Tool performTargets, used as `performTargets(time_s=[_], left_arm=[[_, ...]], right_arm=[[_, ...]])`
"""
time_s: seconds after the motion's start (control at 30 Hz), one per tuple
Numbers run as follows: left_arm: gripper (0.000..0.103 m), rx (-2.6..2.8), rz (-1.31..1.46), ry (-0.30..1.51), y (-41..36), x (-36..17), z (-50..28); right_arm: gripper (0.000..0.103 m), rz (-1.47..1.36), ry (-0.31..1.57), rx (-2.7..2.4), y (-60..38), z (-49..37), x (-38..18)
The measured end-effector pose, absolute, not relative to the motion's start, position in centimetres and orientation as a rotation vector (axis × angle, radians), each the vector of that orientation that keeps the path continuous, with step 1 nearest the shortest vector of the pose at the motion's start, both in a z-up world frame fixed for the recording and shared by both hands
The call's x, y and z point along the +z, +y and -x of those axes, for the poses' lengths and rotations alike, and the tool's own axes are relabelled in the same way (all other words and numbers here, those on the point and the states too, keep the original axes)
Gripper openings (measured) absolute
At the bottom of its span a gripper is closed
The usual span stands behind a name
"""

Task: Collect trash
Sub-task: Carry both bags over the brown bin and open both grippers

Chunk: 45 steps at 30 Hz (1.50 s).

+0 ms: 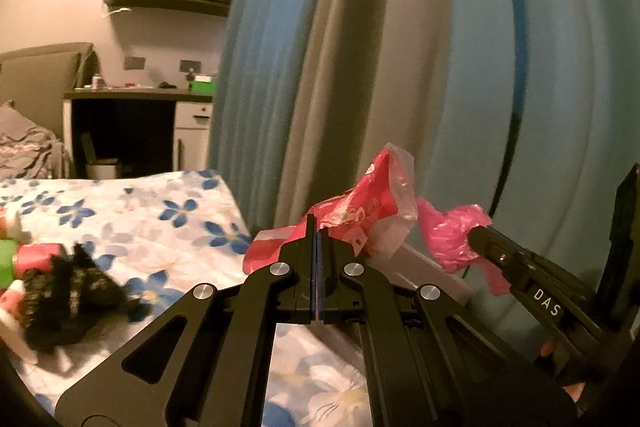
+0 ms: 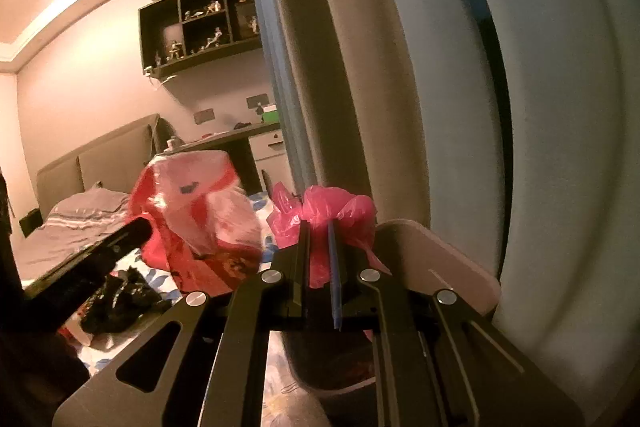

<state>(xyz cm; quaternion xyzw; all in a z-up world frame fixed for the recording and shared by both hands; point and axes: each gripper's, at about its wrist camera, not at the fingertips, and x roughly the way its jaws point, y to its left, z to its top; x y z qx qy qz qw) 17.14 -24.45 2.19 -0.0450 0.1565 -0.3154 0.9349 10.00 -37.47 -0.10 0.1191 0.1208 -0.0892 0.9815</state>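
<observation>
**Both grippers hold trash over the bed**

Left wrist: the left gripper (image 1: 318, 239) is clamped on a red wrapper (image 1: 356, 211); black fabric (image 1: 68, 291) lies left on the floral sheet (image 1: 160, 211).

Right wrist: the right gripper (image 2: 320, 231) pinches a pink bag (image 2: 336, 207), above a bin (image 2: 440, 259).

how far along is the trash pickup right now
Partway, by the look of it. In hand: the left gripper is shut on a red wrapper, and the right gripper is shut on a pink plastic bag. Left: black scraps and other bits lie on the floral sheet.
</observation>
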Motion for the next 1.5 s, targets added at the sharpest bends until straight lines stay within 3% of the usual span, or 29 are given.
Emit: performTargets(time_s=[1.37,1.43,1.5], left_arm=[[0.0,-0.792,0.118,0.495,-30.7,-2.6,-22.4],[0.013,-0.793,0.106,0.51,-30.8,-2.8,-22.6],[0.045,-0.781,0.11,0.521,-30.5,-3.1,-22.8]], right_arm=[[0.012,-0.241,0.294,-0.258,-40.7,-14.1,-1.6],[0.02,-0.239,0.301,-0.252,-40.7,-14.3,-1.6],[0.028,-0.235,0.295,-0.256,-40.5,-14.1,-1.5]])
